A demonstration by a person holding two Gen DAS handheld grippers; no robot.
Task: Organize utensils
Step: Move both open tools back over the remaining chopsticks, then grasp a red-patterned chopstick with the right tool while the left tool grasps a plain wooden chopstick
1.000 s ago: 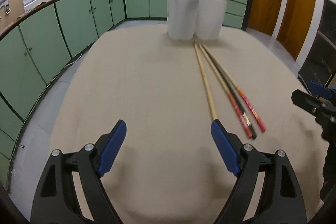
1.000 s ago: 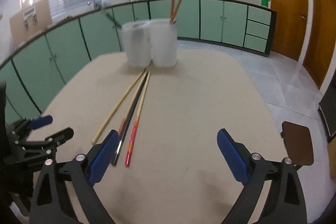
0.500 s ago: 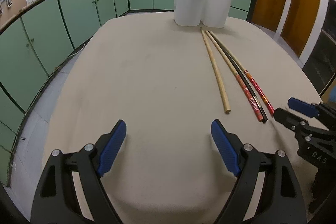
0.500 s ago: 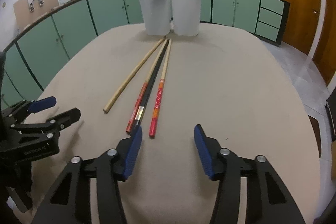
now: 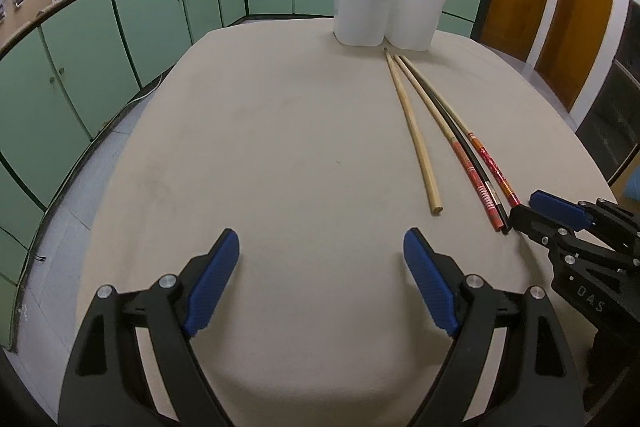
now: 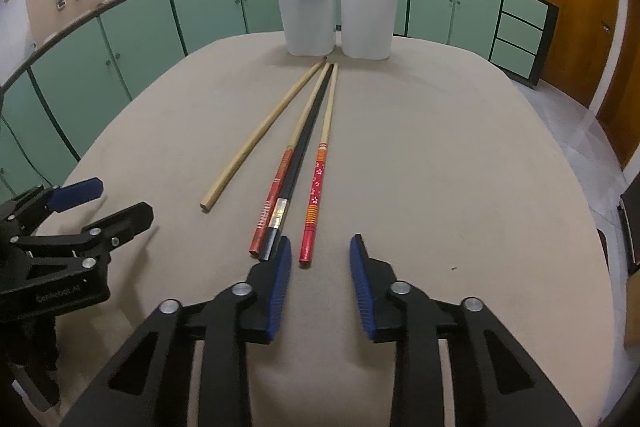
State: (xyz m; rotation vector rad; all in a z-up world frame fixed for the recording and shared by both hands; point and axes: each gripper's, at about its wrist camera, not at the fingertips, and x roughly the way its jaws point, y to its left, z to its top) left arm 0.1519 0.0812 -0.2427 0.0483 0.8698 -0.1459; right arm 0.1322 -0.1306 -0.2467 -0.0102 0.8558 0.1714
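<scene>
Beige cloth over the table [image 6: 460, 155], carrying four chopsticks fanned from the two white cups [image 6: 336, 15] at the far edge toward the near edge. Right gripper [image 6: 320, 267] low at the near edge, fingers parted narrowly, lined up on the butt of the red flowered chopstick [image 6: 316, 187], likely to pinch it alone. Black chopstick [image 6: 300, 155] and red-striped chopstick [image 6: 276, 187] touching, just beside the inner finger; plain wooden chopstick [image 6: 260, 135] apart. Left gripper [image 5: 320, 267] spread wide over bare cloth, holding nothing, probably waiting.
</scene>
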